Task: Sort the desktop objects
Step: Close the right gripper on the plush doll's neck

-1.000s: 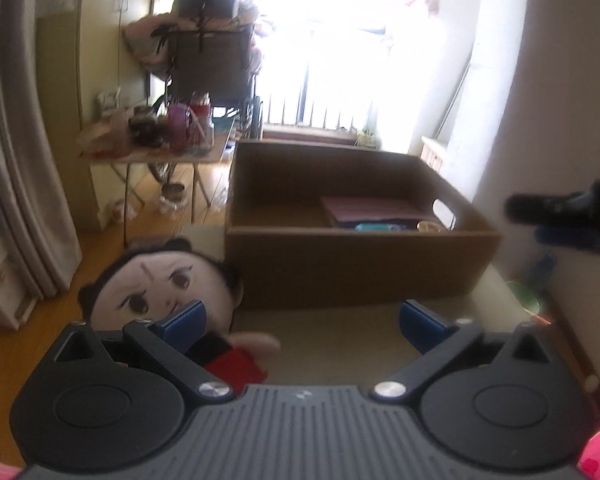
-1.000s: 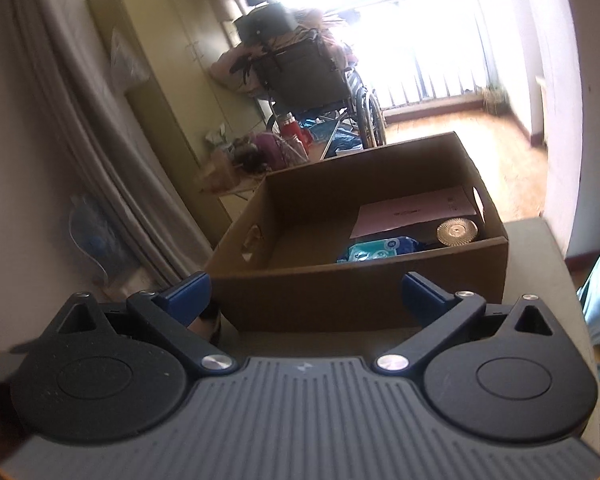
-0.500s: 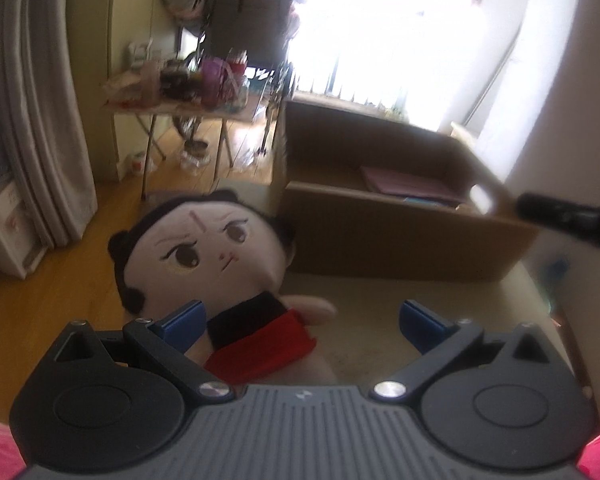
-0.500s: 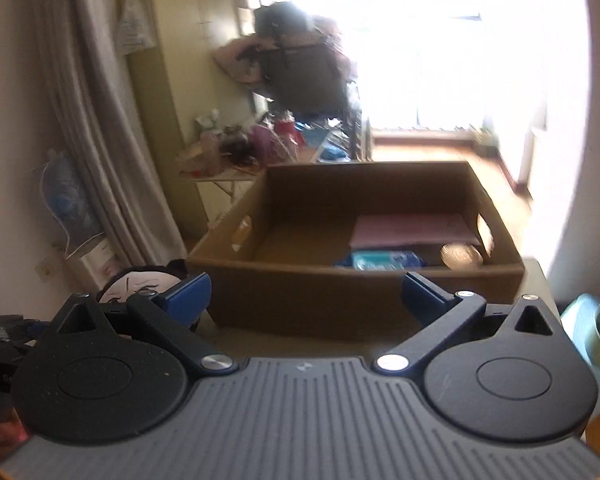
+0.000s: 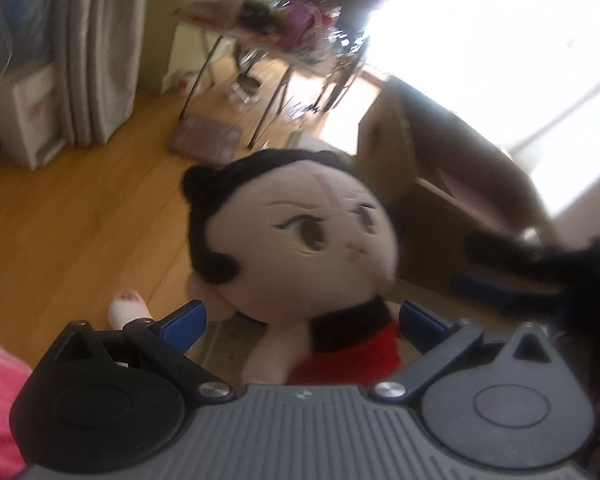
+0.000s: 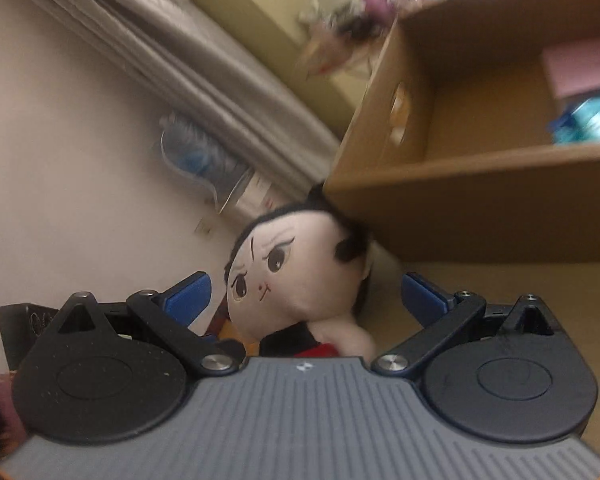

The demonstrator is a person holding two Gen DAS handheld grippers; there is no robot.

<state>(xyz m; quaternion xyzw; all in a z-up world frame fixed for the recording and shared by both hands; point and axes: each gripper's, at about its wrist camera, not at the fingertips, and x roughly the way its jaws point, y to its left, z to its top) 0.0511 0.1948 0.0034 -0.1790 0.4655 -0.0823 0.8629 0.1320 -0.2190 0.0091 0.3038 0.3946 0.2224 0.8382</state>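
A plush doll (image 5: 300, 240) with black hair, a pale face and a red dress lies on the table next to an open cardboard box (image 5: 452, 184). My left gripper (image 5: 304, 320) is open, its blue fingertips on either side of the doll's neck and body. In the right wrist view the doll (image 6: 296, 276) lies between my open right gripper's (image 6: 306, 296) fingertips, its head against the box's (image 6: 480, 208) front left corner. The right gripper shows as a dark blurred shape (image 5: 540, 264) at the right of the left wrist view.
The box holds a pink folder (image 6: 580, 64) and a blue-green packet (image 6: 588, 120). Beyond the table are a wooden floor (image 5: 60, 220), grey curtains (image 5: 96, 40) and a cluttered folding table (image 5: 276, 28). A wall is at the left of the right wrist view.
Both grippers have swung left and down toward the doll. It now fills the space between the fingers of each gripper; before, the box filled the right view. Both views are blurred by motion.
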